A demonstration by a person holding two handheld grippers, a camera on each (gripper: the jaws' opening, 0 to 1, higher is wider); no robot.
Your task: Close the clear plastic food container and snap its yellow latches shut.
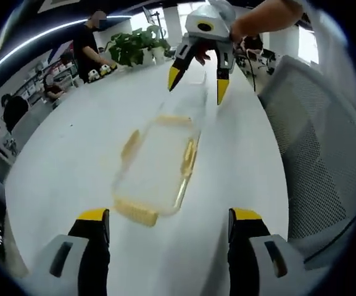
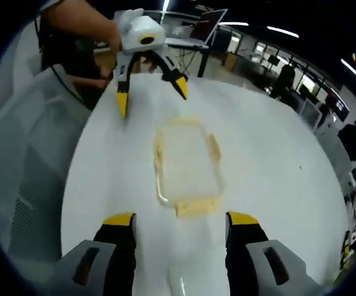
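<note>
Lying flat on the white tabletop [image 1: 66,154] between both tools, the clear container [image 1: 156,169] with yellow latches [image 1: 136,212] is being observed. The left claw [image 1: 168,231] is being held wide apart, gripping nothing. The right claw [image 2: 181,231] is likewise being held spread, clear of the container.

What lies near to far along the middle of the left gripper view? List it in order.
Left tongs → near yellow latch → clear container → far yellow latch → right tongs → potted plant.
</note>
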